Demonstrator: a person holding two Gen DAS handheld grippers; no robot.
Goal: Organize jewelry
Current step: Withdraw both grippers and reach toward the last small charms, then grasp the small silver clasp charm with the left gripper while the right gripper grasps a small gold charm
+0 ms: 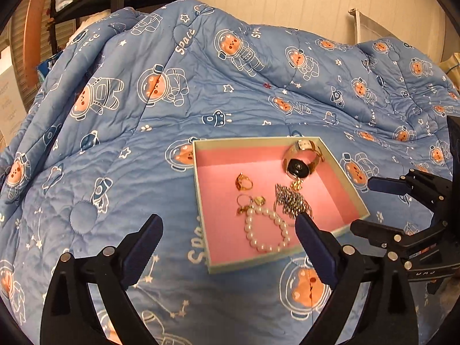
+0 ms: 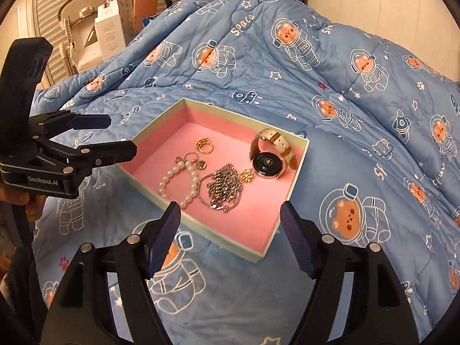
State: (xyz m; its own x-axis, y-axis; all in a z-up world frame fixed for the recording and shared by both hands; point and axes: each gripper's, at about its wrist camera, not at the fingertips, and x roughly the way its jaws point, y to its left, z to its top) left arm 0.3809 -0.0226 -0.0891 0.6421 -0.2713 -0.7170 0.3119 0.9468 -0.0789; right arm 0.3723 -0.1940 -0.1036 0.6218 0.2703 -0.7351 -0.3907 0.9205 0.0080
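Nearest the lens: left gripper point(image 1: 229, 231), jaws spread wide, nothing between them, poised over the blue astronaut quilt point(image 1: 120, 132) with one finger overlapping the near edge of the box. Right gripper point(image 2: 231, 219) likewise parted and empty, hovering just short of the near wall of the pink-lined box point(image 2: 161, 123).

All jewelry apparently in the box already: pearl bracelet point(image 2: 179, 182) toward the near side, small gold ring point(image 2: 204, 145) behind it, heart charm on a thin ring point(image 2: 201, 164) touching the pearls, tangled silver chain point(image 2: 222, 187) in the middle with a gold pendant point(image 2: 246, 176) at its edge, watch with cream strap point(image 2: 270, 155) tipped on its side near the far corner.

Risks from here, as judgement only. Soft, rumpled bedding under a light cardboard tray: any nudge on a wall likely to tilt or slide it, spilling small pieces into the folds. Chain, pendant and pearls crowded together, so a pinch on one likely to drag a neighbour along or deepen the knot. Ring and charm tiny and flat against the foam, easy to miss or flick away with broad pads. Watch balanced on edge, prone to rolling onto the pendant. Two grippers close together, also liable to collide.
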